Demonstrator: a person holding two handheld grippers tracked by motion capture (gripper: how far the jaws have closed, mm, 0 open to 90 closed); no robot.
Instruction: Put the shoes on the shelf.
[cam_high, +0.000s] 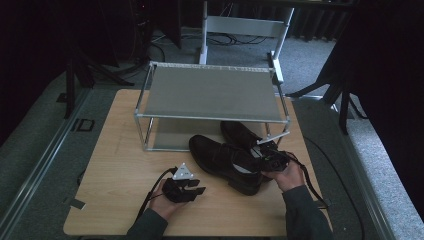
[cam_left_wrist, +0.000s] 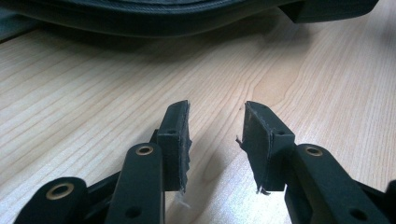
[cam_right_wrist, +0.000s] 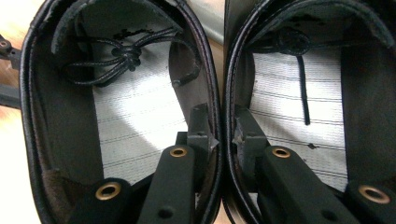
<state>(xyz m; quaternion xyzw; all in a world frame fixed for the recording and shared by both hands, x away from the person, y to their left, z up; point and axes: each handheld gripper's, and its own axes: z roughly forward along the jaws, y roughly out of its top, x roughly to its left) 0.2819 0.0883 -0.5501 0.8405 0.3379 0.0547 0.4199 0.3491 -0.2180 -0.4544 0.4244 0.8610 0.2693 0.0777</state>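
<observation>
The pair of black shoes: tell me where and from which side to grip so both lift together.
Grip the two inner collar walls, pressed side by side, from above at the heel end. The right gripper already does this: one of its fingers sits inside each shoe, pinching the touching walls of the black shoes. The open mouths face up and the thin walls suit a narrow pinch.

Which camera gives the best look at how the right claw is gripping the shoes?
The right gripper view: one jaw of the right claw sits inside each shoe, pinching their adjoining walls together. The high view shows that claw small and dim at the shoes' heels. The left gripper view shows a dark sole.
</observation>
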